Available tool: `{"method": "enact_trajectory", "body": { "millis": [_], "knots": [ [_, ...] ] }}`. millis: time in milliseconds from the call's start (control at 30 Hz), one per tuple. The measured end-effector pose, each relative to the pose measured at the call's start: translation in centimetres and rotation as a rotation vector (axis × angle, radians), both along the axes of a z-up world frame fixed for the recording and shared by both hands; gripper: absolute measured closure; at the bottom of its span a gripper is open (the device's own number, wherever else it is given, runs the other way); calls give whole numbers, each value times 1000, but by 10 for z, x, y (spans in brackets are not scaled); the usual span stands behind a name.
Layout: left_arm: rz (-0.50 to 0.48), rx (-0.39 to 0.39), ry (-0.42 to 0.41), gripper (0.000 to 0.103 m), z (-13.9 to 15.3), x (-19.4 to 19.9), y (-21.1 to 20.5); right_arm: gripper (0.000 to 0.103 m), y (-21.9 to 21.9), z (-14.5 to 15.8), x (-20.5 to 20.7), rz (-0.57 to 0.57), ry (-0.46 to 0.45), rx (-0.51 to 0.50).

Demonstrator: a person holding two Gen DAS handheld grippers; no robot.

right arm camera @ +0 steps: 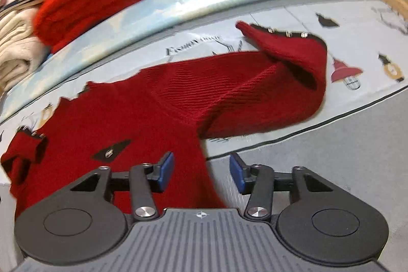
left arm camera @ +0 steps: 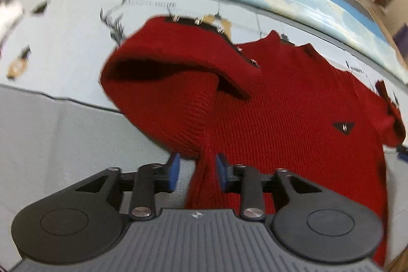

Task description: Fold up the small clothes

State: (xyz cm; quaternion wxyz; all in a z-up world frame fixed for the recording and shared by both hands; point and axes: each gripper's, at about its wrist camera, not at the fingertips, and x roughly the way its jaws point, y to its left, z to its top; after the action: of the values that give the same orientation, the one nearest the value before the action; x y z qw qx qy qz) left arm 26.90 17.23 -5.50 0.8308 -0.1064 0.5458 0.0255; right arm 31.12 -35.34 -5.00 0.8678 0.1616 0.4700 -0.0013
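Red knit sweater (left arm camera: 293,106) flat on printed sheet (left arm camera: 76,37).
L tool (left arm camera: 196,171) & R tool (right arm camera: 201,171) both wide, straddling its side edges.

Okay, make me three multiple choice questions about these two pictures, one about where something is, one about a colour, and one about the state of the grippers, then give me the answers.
1. Where is the sweater lying?
A. Spread on the printed sheet
B. Hanging on a hook
C. Inside a basket

2. What colour are the pads on the gripper fingers?
A. Green
B. Blue
C. Yellow

3. How do the left gripper and right gripper stand?
A. Both shut on the sweater
B. One open, one shut
C. Both open, holding nothing

Answers:
1. A: the sweater lies spread across the pale sheet with lamp drawings, one sleeve out to the side.
2. B: both wrist views show blue pads at the fingertips.
3. C: in each view the pads stand apart with a clear gap, and no cloth is pinched between them.
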Motion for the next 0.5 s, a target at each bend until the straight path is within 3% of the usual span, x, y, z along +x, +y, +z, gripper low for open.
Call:
{"method": "enact_trajectory", "body": {
  "millis": [100,133,300,433,500],
  "knots": [
    [24,-51,40,41,-19,14,6,44,0,-22,21,-36,39,24],
    [30,-70,66,39,-27,20,6,44,1,-29,25,-43,45,24],
    [12,-3,153,39,-61,40,-4,40,10,-55,46,-39,65,-1],
    [39,0,135,40,-71,54,-2,32,16,-55,58,-47,39,-2],
    [35,28,103,53,-70,60,-3,32,16,-54,63,-58,34,-2]
  ]
}}
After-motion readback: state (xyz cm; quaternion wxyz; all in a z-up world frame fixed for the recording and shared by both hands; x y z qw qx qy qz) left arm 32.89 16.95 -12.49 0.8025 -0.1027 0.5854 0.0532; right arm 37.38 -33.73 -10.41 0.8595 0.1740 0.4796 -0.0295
